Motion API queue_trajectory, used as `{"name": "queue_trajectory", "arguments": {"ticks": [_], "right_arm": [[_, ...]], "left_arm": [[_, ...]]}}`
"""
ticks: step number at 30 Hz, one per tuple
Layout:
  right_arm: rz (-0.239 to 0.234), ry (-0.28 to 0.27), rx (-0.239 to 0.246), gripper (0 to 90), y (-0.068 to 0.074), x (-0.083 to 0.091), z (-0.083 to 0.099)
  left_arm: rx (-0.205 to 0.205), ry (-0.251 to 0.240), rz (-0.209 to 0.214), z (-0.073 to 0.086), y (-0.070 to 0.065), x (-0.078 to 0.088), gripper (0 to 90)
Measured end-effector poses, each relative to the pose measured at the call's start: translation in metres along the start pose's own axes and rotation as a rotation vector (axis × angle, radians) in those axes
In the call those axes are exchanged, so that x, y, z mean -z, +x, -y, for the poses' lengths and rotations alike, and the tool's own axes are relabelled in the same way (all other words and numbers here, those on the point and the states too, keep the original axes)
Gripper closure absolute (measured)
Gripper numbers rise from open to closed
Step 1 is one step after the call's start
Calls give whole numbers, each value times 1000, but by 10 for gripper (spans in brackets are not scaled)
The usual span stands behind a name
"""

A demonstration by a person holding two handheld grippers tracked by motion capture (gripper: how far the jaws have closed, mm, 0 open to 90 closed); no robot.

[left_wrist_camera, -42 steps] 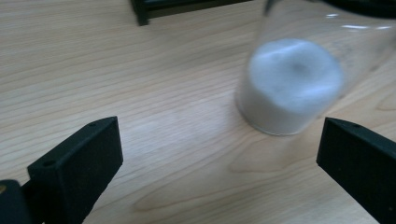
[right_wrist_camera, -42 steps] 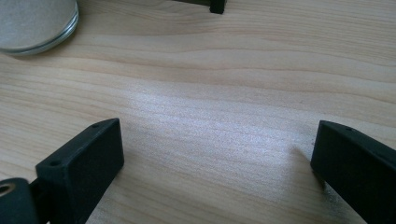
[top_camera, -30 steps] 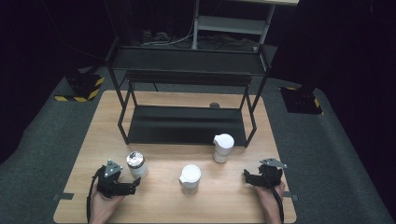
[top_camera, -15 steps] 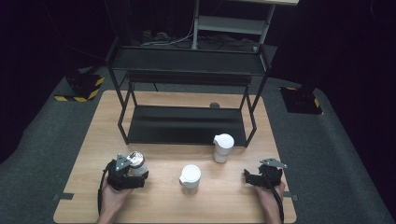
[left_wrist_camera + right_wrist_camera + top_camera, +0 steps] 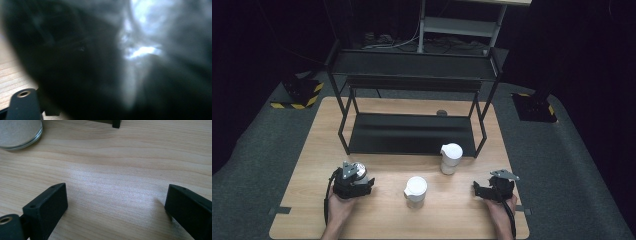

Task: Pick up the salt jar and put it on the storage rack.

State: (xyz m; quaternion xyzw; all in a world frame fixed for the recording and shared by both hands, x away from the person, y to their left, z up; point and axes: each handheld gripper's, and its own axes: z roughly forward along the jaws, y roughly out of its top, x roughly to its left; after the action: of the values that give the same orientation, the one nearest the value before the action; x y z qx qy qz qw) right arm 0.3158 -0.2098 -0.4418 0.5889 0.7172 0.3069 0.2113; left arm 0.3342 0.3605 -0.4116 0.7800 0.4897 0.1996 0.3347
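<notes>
While right gripper (image 5: 482,190) rests agape, left gripper (image 5: 356,176) has advanced, jaws closing around silvery jar (image 5: 358,171)

Wooden table (image 5: 377,111), black rack (image 5: 412,70) — grey carpet (image 5: 257,175)

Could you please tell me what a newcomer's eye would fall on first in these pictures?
Probably the black two-tier rack at the back of the wooden table, dark against the pale wood. In front of it stand two white-lidded cups, centre and right. Front left, the left gripper has just been closing its jaws around a shiny metallic can, while the right gripper rests open, front right.
</notes>
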Motion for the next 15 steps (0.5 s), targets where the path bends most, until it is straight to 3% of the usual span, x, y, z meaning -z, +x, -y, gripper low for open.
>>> {"name": "queue_trajectory", "arguments": {"ticks": [15], "right_arm": [[1, -1, 0, 48, 0, 0, 0]], "left_arm": [[-6, -20, -27, 1, -8, -3, 305]]}}
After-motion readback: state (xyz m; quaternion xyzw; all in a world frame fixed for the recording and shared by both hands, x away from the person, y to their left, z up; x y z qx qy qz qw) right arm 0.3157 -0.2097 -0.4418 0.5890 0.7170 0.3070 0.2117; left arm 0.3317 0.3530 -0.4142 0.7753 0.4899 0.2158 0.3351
